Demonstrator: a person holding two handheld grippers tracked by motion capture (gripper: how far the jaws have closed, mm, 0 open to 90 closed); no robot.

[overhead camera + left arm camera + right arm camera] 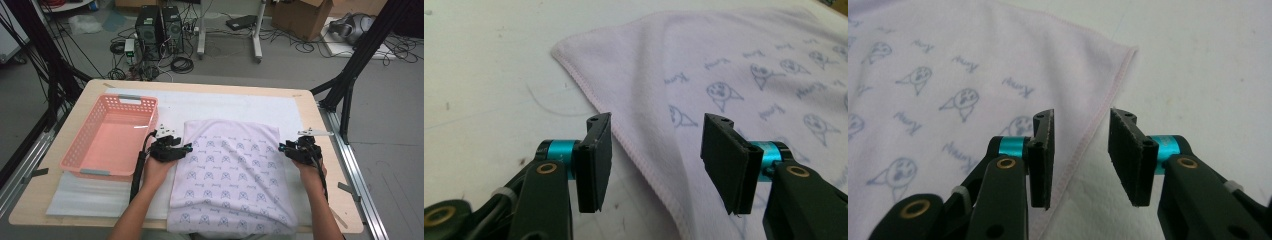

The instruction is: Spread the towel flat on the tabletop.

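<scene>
- A pale lilac towel [231, 175] with a blue cartoon print lies flat on the white mat [225, 105] that covers the wooden tabletop [327, 145]; its near edge reaches the near rim of the tabletop
- The left tool [188, 148] sits at the towel's left edge, about a third of the way in from the far corner, and points right toward the cloth
- In the left gripper view the left tool [655, 160] has its jaws apart, with the stitched hem of the towel [744, 75] running between them; the pads stand clear of the cloth and press on nothing
- The right tool [281, 148] is at the towel's right edge, level with the left one, and points left toward the cloth
- In the right gripper view the right tool [1081, 155] is also open; the hem of the towel [973, 75] passes through the gap, with the left jaw over the cloth and the right jaw over the bare mat [1208, 70]
- Neither tool grips the towel
- A pink basket [80, 150] stands on the mat left of the towel, just beside the left hand [159, 167]
- Both forearms come in from the near side, one on each side of the towel
</scene>
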